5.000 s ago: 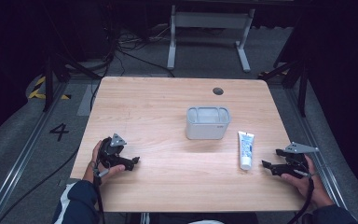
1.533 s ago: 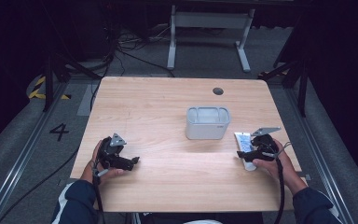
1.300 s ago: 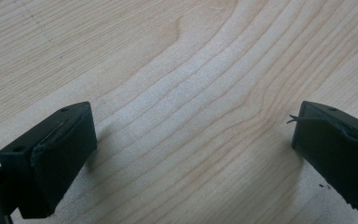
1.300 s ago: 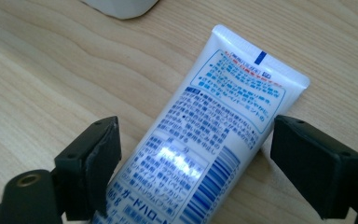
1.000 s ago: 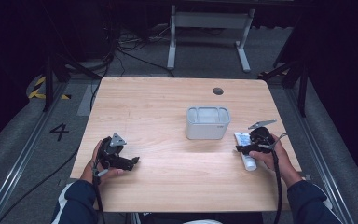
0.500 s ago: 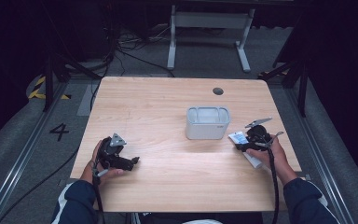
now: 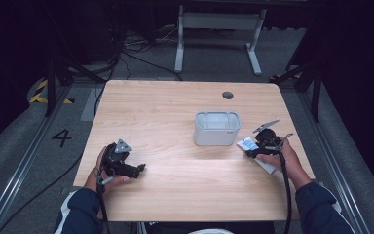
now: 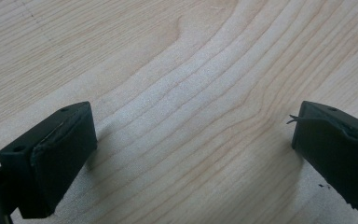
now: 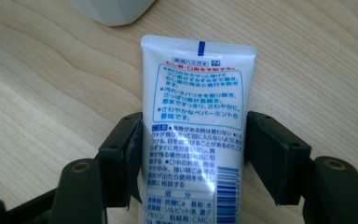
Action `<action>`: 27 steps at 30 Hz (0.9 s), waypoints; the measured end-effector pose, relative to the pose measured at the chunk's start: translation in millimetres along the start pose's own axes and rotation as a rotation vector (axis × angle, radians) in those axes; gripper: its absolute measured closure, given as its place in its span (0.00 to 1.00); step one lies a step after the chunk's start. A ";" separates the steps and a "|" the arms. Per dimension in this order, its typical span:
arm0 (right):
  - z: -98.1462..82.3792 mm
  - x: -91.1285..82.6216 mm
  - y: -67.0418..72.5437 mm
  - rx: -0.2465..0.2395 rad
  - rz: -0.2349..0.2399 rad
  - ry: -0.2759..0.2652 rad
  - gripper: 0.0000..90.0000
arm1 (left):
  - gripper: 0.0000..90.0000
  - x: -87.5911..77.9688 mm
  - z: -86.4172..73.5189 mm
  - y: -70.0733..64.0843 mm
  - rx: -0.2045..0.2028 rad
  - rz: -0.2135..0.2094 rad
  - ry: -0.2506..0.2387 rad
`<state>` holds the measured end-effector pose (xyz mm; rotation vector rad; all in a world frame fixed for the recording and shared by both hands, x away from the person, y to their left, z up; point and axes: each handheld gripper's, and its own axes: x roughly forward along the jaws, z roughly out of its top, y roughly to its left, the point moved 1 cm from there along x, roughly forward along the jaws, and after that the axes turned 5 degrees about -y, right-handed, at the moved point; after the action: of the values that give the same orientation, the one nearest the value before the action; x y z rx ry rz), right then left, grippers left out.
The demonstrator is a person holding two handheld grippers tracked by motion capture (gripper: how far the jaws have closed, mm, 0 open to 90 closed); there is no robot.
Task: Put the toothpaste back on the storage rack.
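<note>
A white toothpaste tube (image 9: pixel 196 93) with blue and red print lies between my right gripper's (image 9: pixel 194 126) jaws, whose pads press on both its sides. These jaws have just been closing on it. In the high view the right gripper (image 7: pixel 255 147) holds the tube (image 7: pixel 247 144) just right of a translucent white container (image 7: pixel 217 127), the flat crimped end pointing at the container. My left gripper (image 7: pixel 139 168) rests near the table's front left, held in a hand. Its jaws (image 8: pixel 191 135) stand wide open over bare wood.
The wooden table (image 7: pixel 165 107) has a round cable hole (image 7: pixel 228 95) at the back right. A corner of the container (image 9: pixel 112 9) sits just beyond the tube's end. A white metal stand (image 7: pixel 217 22) is on the floor behind the table.
My right gripper came in from the far right, closed on the tube and shifted it slightly left toward the container. The left gripper has kept still.
</note>
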<state>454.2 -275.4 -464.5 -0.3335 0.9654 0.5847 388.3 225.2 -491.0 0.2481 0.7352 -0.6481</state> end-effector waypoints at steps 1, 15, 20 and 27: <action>0.9 0.4 -0.5 -0.001 0.003 0.006 0.43 | 0.00 0.0 0.0 0.0 0.000 0.000 0.000; 7.8 0.8 -1.3 -0.030 0.029 0.062 0.51 | 0.00 0.0 0.0 -0.1 0.000 0.000 0.000; 7.4 -1.1 -3.1 -0.033 0.042 0.058 0.59 | 0.00 -0.2 -0.1 0.0 0.002 0.002 0.001; 6.0 -7.5 -1.3 -0.061 0.042 0.047 0.69 | 0.00 -0.4 -0.3 -0.1 0.000 0.000 0.000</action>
<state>455.7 -275.7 -455.0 -0.3834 1.0027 0.6478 387.8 225.4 -490.9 0.2482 0.7350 -0.6482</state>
